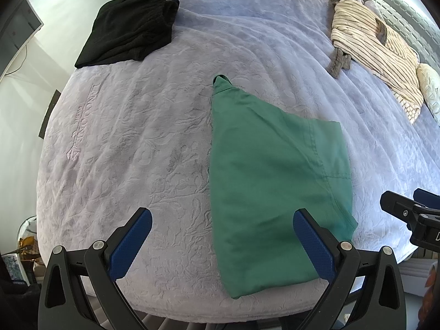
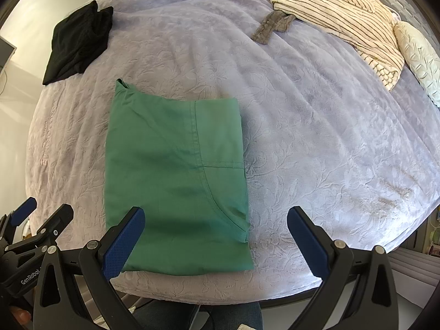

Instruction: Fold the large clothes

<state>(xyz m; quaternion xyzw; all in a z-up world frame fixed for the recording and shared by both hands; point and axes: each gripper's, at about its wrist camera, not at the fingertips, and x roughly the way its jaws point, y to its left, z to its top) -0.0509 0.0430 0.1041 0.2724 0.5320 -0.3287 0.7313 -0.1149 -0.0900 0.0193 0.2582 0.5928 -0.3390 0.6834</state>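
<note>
While both grippers gape empty, the folded green garment lies just ahead

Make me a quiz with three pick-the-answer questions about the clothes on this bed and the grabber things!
1. Where does the black garment lie on the bed?
A. on top of the green one
B. in the far left corner
C. under the striped one

2. What colour is the folded garment nearest the grippers?
A. green
B. red
C. yellow

3. How do the left gripper and right gripper stand?
A. both shut on cloth
B. one open, one shut
C. both open, holding nothing

Answers:
1 B: it sits far off to the left, apart from the other clothes.
2 A: the flat folded piece at the bed's near edge is green.
3 C: each wrist view shows its blue pads spread wide with no cloth between them.
</note>
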